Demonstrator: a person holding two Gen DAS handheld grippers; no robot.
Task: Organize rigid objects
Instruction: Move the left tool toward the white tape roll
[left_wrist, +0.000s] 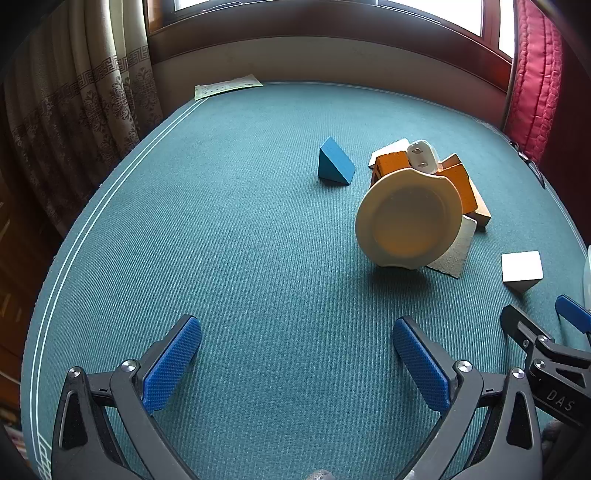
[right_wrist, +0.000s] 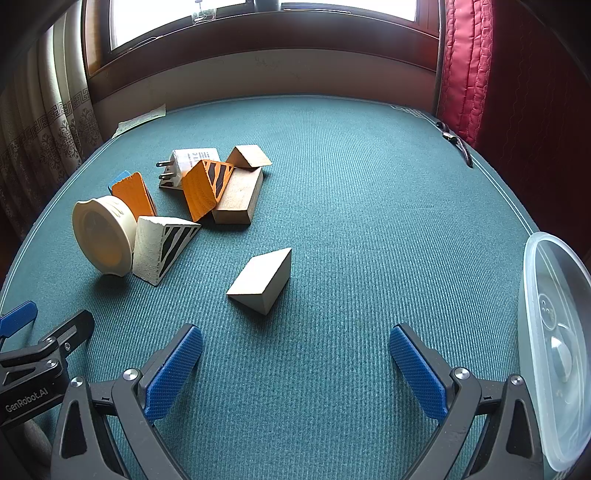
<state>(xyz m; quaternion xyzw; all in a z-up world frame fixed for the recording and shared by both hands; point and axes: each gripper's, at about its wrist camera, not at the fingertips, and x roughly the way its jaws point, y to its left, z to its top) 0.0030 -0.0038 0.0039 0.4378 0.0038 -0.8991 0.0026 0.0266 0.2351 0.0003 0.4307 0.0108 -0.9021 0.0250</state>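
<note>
On the green cloth a cream round lid (left_wrist: 408, 218) stands on edge against a pile: orange wedges (right_wrist: 201, 192), a white striped wedge (right_wrist: 162, 247), a white plug adapter (right_wrist: 184, 166) and plain wooden blocks (right_wrist: 238, 197). A blue wedge (left_wrist: 334, 162) stands apart to the left. A pale wedge (right_wrist: 260, 280) lies alone just ahead of my right gripper (right_wrist: 295, 369). My left gripper (left_wrist: 295, 369) is open and empty, short of the lid. My right gripper is open and empty too.
A clear plastic container (right_wrist: 554, 350) sits at the right edge of the right wrist view. A paper sheet (left_wrist: 225, 86) lies at the far table edge. Curtains hang left, a red quilted cloth (right_wrist: 465, 62) right, a window behind.
</note>
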